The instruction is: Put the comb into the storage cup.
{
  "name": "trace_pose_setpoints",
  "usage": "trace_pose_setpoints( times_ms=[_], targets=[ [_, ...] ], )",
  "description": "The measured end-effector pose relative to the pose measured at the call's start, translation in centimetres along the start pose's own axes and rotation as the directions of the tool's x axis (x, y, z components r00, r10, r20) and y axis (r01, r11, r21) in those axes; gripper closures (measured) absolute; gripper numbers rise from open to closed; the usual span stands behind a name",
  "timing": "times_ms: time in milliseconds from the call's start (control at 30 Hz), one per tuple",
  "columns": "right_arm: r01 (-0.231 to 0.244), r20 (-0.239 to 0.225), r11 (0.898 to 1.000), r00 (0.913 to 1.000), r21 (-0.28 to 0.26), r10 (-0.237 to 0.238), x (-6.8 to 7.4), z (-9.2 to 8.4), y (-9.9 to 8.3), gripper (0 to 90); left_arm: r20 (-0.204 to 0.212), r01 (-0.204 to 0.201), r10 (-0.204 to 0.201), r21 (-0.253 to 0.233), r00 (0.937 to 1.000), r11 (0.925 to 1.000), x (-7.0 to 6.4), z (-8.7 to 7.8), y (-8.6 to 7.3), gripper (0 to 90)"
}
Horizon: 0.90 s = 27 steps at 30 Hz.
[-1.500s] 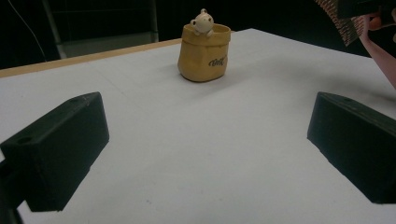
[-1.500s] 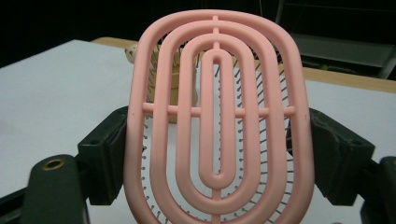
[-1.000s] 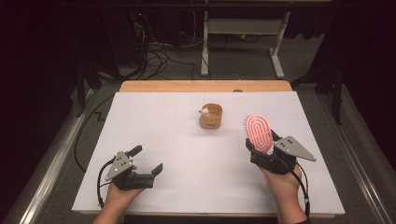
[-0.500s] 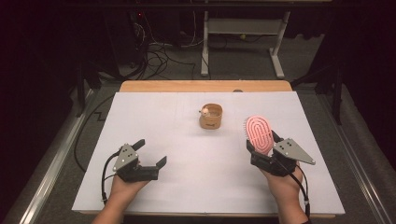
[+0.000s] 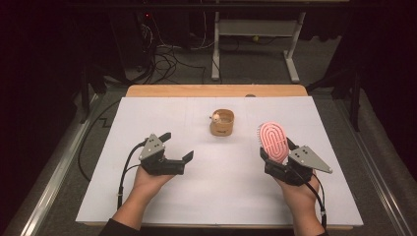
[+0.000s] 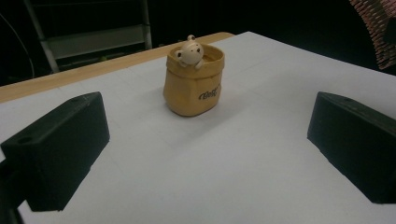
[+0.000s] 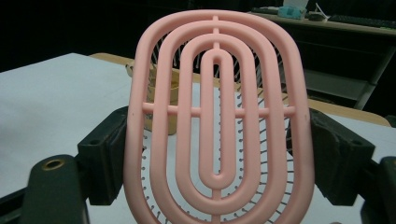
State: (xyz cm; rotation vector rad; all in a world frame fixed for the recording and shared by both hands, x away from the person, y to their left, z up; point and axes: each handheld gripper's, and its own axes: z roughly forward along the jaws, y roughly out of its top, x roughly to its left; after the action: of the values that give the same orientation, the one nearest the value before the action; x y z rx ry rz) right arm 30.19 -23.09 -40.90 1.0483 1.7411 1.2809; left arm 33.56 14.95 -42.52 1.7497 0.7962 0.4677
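right gripper [image 5: 273, 153] with fingers pinching the upright pink hairbrush [image 5: 274, 141] above the white counter [image 5: 226, 196]; left gripper [image 5: 177, 146] with fingers spread, empty, facing the tan pouch [image 5: 222, 122].

Your worktop [image 5: 147, 196] is a white sheet over a wooden board, with a strip of bare wood showing along the far edge. Sitting directly on it is a little tan pouch [image 5: 222, 123] with a tiny bear figure [image 6: 189, 50] peeking out, roughly mid-table toward the back.
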Motion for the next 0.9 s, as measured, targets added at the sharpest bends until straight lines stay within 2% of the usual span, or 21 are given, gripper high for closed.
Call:
trace_pose_setpoints(
  times_ms=[100,233,400,500,600,900],
  targets=[
    [0.008,0.006,1.0,1.0,-0.002,-0.008,0.0,-0.1,0.0,20.1,0.021,-0.005,0.005,0.006,0.9998,1.0,-0.3,0.7,0.2,0.0],
    [0.008,0.009,1.0,0.9999,-0.007,-0.008,-0.1,-0.3,0.0,20.1,0.06,0.01,-0.009,-0.007,0.9982,0.9999,-0.9,2.2,0.4,0.0],
    [0.004,0.013,1.0,0.9999,-0.006,-0.004,-0.2,-0.3,-0.1,20.1,0.09,-0.005,0.004,0.005,0.996,1.0,-1.9,3.4,0.4,0.0],
    [0.02,0.014,1.0,0.9997,0.002,-0.02,0.1,-0.3,-0.3,20.1,0.106,-0.019,0.018,0.008,0.9942,0.9998,-2.5,3.6,0.3,0.0],
    [0.027,0.01,1.0,0.9996,-0.003,-0.027,0.5,-0.1,-0.2,20.1,0.125,0.0,-0.001,0.006,0.9921,1.0,-2.6,3.3,0.4,0.0],
    [0.077,-0.029,0.997,0.9965,-0.025,-0.078,2.3,1.1,1.0,20.1,0.127,-0.03,0.029,0.006,0.9915,0.9995,-2.9,2.4,0.6,0.0]
  ],
)
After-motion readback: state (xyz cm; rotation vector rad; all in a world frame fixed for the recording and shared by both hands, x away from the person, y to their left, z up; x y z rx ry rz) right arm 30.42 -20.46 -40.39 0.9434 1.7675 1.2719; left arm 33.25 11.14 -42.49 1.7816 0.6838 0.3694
